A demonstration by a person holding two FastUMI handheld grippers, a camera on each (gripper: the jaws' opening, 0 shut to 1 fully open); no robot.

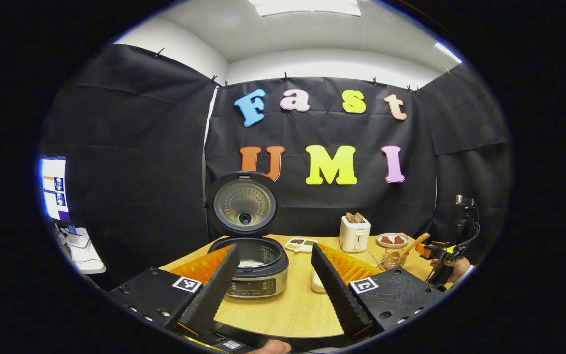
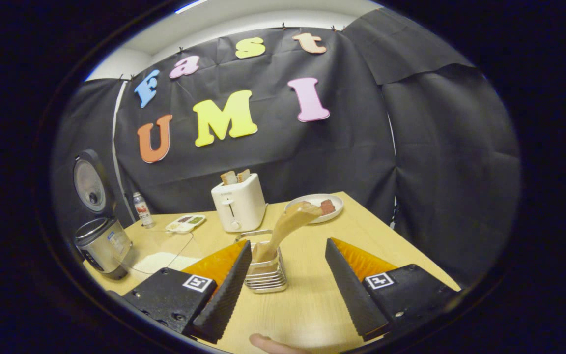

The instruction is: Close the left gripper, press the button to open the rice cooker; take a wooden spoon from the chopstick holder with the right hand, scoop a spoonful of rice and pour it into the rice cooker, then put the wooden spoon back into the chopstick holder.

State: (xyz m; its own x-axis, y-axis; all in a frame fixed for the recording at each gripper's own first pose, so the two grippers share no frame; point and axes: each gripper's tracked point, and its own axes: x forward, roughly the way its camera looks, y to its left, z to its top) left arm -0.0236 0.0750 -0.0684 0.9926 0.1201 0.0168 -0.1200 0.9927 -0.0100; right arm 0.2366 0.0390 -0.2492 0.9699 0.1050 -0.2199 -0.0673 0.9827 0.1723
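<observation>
The left tool [image 1: 273,275] hangs with its jaws spread wide and nothing between them, looking down its fingers at the rice cooker [image 1: 253,270]. The cooker stands on the desk [image 1: 293,309] with its lid [image 1: 243,202] swung upright and white rice visible in the pot, so the button step looks done. The right tool [image 2: 283,275] also has its jaws apart and holds nothing. Between its fingers, farther along the desk, stands the chopstick holder [image 2: 265,275], a wire basket, with the wooden spoon [image 2: 288,223] leaning out of it, bowl uppermost and tipped to the right.

Taking the cooker as the landmark and going rightward in the left gripper view: a small sectioned dish [image 1: 301,244] just beside it, then a toaster [image 1: 354,233] with bread in its slots, a plate [image 1: 392,240] of reddish pieces, and the chopstick holder well to the right, with the right tool and the hand holding it close by.

By my judgement the spoon is either about to be taken or just returned. To grip it well, the right tool should close on the bare shaft above the holder's rim and lift along the handle's lean, so the basket does not tip.

Counted: one cooker, one spoon, one holder, one toaster, one plate, one bottle [image 2: 141,209].
</observation>
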